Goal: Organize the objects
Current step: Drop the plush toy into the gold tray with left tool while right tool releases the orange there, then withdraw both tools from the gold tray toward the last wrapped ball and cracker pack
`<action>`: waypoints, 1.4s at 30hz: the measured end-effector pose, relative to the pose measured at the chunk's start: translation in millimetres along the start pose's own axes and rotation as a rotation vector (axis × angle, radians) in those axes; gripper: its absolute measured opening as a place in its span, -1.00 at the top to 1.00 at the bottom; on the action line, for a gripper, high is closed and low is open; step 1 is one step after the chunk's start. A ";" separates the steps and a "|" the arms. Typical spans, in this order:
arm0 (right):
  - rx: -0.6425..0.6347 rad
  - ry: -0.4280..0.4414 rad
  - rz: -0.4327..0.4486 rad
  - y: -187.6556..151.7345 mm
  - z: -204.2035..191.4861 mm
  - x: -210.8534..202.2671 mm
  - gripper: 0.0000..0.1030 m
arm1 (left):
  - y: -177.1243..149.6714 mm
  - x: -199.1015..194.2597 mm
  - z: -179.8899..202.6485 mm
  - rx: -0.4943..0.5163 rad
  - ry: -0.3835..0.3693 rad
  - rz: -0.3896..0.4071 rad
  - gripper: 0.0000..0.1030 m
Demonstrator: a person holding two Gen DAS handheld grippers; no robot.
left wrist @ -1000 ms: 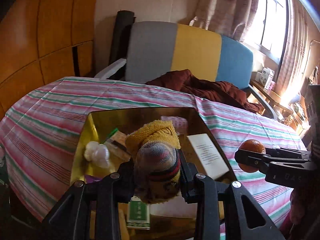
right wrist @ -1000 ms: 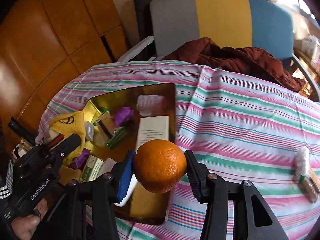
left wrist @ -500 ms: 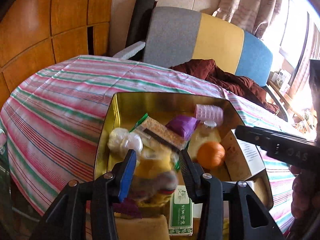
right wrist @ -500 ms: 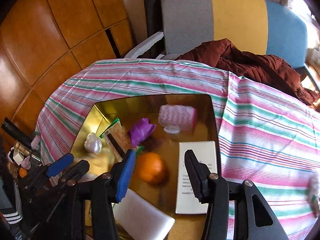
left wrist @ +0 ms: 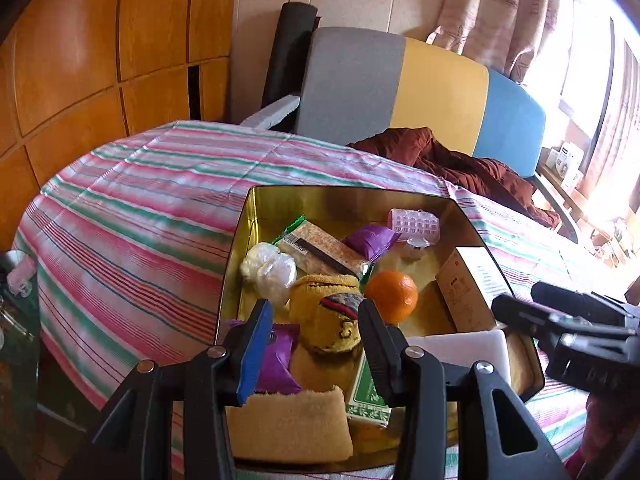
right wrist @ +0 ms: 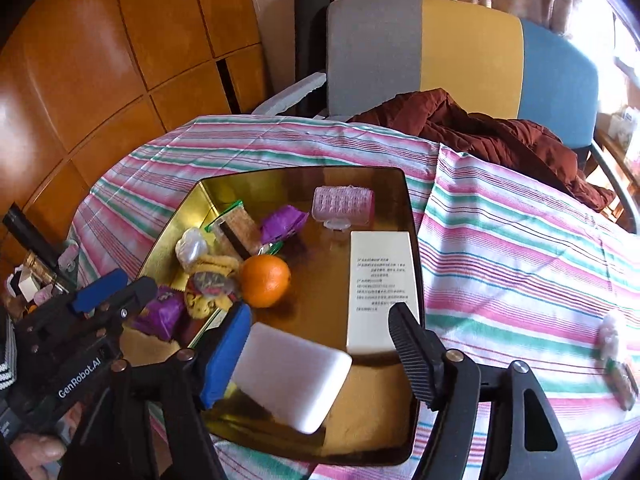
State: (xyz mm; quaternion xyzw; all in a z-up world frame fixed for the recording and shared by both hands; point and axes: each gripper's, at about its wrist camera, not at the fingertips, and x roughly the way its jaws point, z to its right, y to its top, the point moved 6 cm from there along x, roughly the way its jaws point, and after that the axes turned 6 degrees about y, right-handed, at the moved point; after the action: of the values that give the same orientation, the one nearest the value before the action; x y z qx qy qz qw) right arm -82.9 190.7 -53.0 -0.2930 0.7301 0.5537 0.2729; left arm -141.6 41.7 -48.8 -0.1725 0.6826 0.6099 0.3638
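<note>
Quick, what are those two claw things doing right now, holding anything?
Left gripper: open, empty, above the yellow knitted sock.
Right gripper: open, empty, above the gold metal tin.

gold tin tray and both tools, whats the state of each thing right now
gold metal tin tray: open, no lid, loaded
left tool: open, above the sock
right tool: open, holding nothing
round orange fruit: loose in tray
yellow knitted sock: bunched, lying in tray
tall white printed box: closed, lying flat
</note>
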 end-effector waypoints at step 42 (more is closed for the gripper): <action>0.121 -0.243 -0.021 -59.7 143.4 -72.0 -0.99 | -26.6 -40.6 99.0 0.263 -0.125 0.030 0.13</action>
State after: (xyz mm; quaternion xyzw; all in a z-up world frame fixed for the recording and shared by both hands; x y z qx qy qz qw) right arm 20.2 325.8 -73.8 -0.2143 0.7206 0.5370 0.3826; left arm -67.8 122.9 -38.1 -0.0747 0.7352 0.5301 0.4158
